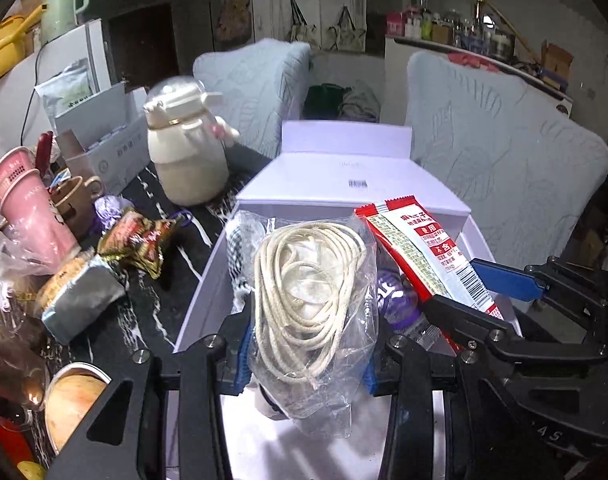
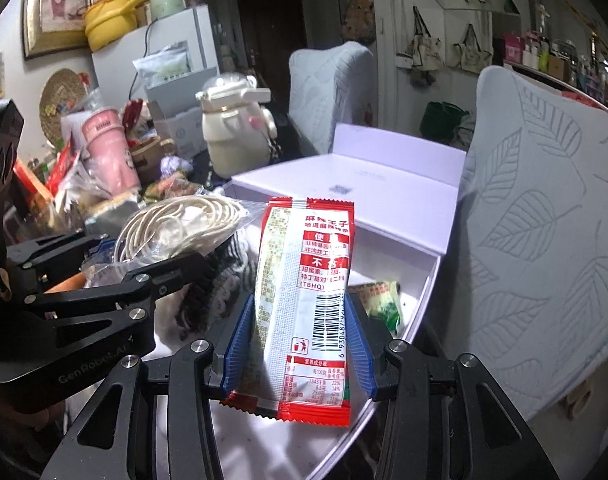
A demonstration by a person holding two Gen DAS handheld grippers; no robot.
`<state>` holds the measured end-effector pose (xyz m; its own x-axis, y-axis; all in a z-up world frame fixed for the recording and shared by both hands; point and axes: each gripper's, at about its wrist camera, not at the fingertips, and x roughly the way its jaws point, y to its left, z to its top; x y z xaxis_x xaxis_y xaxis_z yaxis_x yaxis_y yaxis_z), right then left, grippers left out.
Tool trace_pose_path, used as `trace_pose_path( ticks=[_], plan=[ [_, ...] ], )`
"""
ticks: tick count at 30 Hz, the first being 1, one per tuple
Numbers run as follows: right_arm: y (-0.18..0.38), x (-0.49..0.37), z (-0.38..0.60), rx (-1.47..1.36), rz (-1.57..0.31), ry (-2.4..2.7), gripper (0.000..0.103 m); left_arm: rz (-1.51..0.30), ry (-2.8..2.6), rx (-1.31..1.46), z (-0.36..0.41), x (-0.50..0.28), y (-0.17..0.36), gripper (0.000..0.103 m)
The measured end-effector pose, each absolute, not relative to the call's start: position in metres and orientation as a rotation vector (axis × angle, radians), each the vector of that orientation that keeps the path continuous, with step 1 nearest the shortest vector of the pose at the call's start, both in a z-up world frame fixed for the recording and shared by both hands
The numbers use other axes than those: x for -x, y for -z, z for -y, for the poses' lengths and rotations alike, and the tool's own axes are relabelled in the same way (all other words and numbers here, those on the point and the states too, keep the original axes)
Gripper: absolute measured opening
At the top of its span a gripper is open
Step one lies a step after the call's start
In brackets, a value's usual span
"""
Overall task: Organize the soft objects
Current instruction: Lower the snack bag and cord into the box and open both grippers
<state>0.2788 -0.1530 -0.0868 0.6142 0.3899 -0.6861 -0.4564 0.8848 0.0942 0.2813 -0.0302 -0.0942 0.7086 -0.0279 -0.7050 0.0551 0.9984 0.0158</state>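
Standing upright in the right claw (image 2: 298,340), the snack packet (image 2: 304,300) runs lengthwise upward.

I see dim, cool indoor light in both views; glare whitens the open pale lilac cardboard box (image 1: 356,176), and fisheye bending darkens the softly blurred corners.

Two grippers: left gripper (image 1: 304,360), right gripper (image 2: 298,352). One white box (image 2: 400,216). One bagged rope coil (image 1: 308,280). One red snack packet (image 2: 304,300). One cream bottle (image 1: 184,152). Two covered chairs (image 1: 504,168).
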Motion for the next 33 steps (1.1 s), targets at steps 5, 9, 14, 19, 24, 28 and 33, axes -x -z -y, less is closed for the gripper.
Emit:
trace_pose_path(
  ticks=[5, 9, 14, 19, 24, 28, 33],
  plan=[
    [0.098, -0.279, 0.152, 0.119, -0.780, -0.460, 0.045, -0.811, 0.028, -0.056, 0.033, -0.286, 0.105, 0.040],
    [0.101, -0.279, 0.151, 0.126, -0.770, -0.461, 0.046, -0.810, 0.010, -0.085, 0.037, -0.286, 0.108, 0.040],
    [0.103, -0.279, 0.152, 0.127, -0.772, -0.456, 0.048, -0.814, -0.003, -0.102, 0.040, -0.287, 0.109, 0.041],
    [0.102, -0.282, 0.154, 0.112, -0.791, -0.450, 0.053, -0.818, -0.005, -0.085, 0.037, -0.288, 0.108, 0.042],
    [0.092, -0.278, 0.156, 0.127, -0.783, -0.432, 0.061, -0.835, -0.043, -0.071, 0.038, -0.285, 0.104, 0.044],
    [0.086, -0.271, 0.162, 0.119, -0.791, -0.415, 0.063, -0.839, -0.065, -0.071, 0.038, -0.280, 0.100, 0.070],
    [0.077, -0.262, 0.177, 0.060, -0.800, -0.409, 0.063, -0.830, -0.085, -0.070, 0.038, -0.266, 0.089, 0.080]
  ],
)
